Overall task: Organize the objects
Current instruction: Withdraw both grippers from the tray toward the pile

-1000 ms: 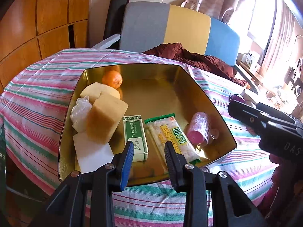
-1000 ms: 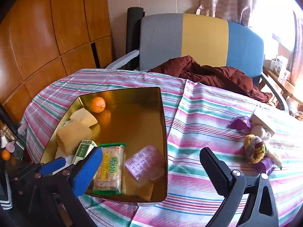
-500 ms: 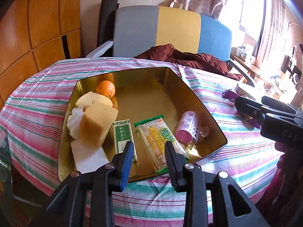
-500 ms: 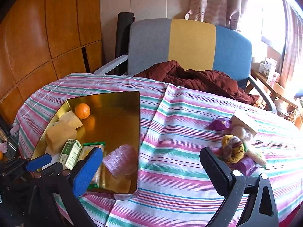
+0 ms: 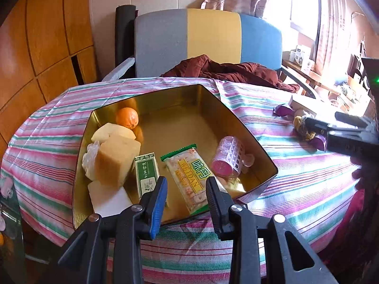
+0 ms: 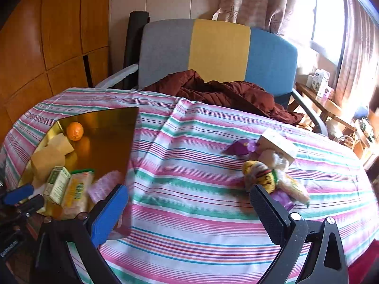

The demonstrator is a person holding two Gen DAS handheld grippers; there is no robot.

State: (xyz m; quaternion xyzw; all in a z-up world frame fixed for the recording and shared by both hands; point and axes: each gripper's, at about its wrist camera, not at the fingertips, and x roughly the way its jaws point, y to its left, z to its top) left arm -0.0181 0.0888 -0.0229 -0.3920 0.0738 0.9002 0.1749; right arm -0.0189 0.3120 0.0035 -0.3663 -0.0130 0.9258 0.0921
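- Round worktop under a pink, green and white striped cloth [image 6: 189,189] fills the space beyond both sets of fingers.
- Gold rectangular metal tin [image 5: 236,123] lies just ahead of the left gripper [image 5: 186,194]; seen from the right gripper [image 6: 189,213], it sits off past the blue-padded finger.
- Tin holds: tan sponge block [image 5: 116,158], white flat block [image 5: 109,196], green paper box [image 5: 146,172], green-edged cracker packet [image 5: 191,177], pink plastic roller [image 5: 228,158], orange fruit [image 5: 127,117].
- Loose pile left on the cloth: yellow-and-brown soft toy [image 6: 260,175], purple wrappers, a pale small box; just beyond the right gripper's black finger.
- Left fingers parted, empty, hovering over the tin's near edge.
- Right fingers spread wide, empty.
- Step, my guess: reaching for the next loose item.
- Next move calls for bringing the right fingers forward and toward the black-finger side to straddle the toy, then closing.
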